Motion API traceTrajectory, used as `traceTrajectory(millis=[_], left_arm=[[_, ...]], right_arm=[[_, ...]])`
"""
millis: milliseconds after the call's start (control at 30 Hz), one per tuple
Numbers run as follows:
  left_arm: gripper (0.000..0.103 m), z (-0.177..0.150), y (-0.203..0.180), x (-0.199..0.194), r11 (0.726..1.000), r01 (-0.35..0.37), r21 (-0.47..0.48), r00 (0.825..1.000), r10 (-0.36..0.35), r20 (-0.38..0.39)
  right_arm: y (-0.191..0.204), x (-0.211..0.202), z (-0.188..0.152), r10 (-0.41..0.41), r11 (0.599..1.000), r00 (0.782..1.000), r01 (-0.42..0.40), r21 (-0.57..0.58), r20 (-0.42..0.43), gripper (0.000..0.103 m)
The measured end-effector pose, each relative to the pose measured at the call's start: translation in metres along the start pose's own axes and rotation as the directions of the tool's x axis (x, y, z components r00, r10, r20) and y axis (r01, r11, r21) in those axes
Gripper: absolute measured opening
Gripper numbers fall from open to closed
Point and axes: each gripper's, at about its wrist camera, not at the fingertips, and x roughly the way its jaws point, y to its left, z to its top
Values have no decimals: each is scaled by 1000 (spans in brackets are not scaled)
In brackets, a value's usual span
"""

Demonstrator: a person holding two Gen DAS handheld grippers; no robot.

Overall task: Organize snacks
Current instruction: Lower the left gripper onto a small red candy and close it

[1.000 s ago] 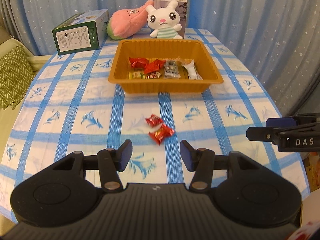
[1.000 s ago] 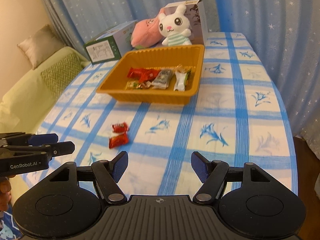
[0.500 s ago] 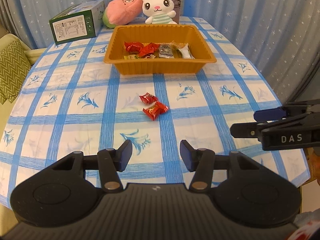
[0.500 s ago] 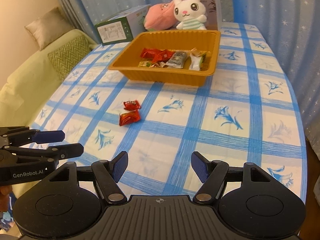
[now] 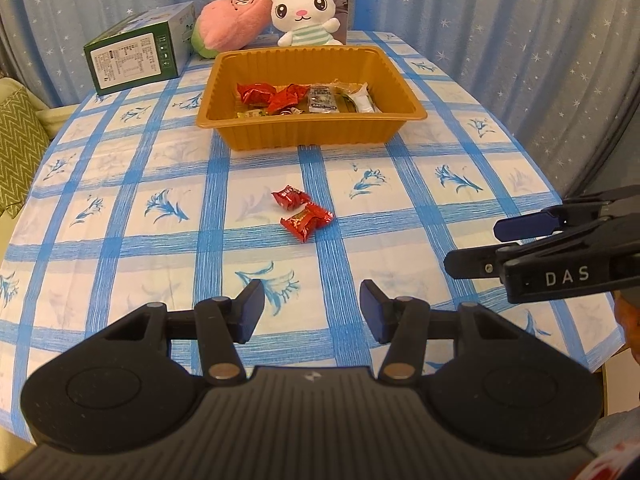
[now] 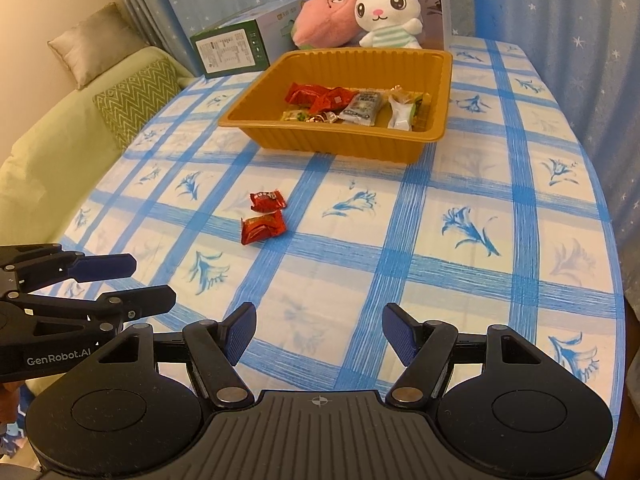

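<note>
Left wrist view: our left gripper (image 5: 312, 312) is spread wide, holding nothing.
Right gripper (image 6: 318, 334): ours too, wide and bare.
Loose candies: two red ones (image 5: 302, 212) on the tablecloth (image 5: 120, 216), near the tray (image 5: 312, 132).
Tray: holds more snacks (image 5: 304, 98).

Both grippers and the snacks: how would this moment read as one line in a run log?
left gripper: open, empty | right gripper: open, empty | two red snack packets: loose on tablecloth | tray: holds other snacks
</note>
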Motion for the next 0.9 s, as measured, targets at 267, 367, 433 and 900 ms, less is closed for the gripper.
traceTrajectory(millis=[267, 367, 433, 900], left_arm=[[50, 3, 7, 18, 999, 25, 33, 1000, -25, -2], [49, 6, 8, 27, 998, 36, 54, 999, -36, -5], [48, 8, 8, 33, 997, 43, 70, 999, -43, -5], [43, 33, 7, 80, 972, 81, 219, 997, -80, -17]], right_arm=[[-7, 12, 2, -19, 999, 1000, 20, 33, -12, 70], [-11, 16, 4, -29, 998, 1000, 30, 52, -11, 70], [-14, 17, 5, -37, 997, 999, 37, 64, -10, 70], [-37, 25, 9, -100, 979, 995, 103, 176, -22, 70]])
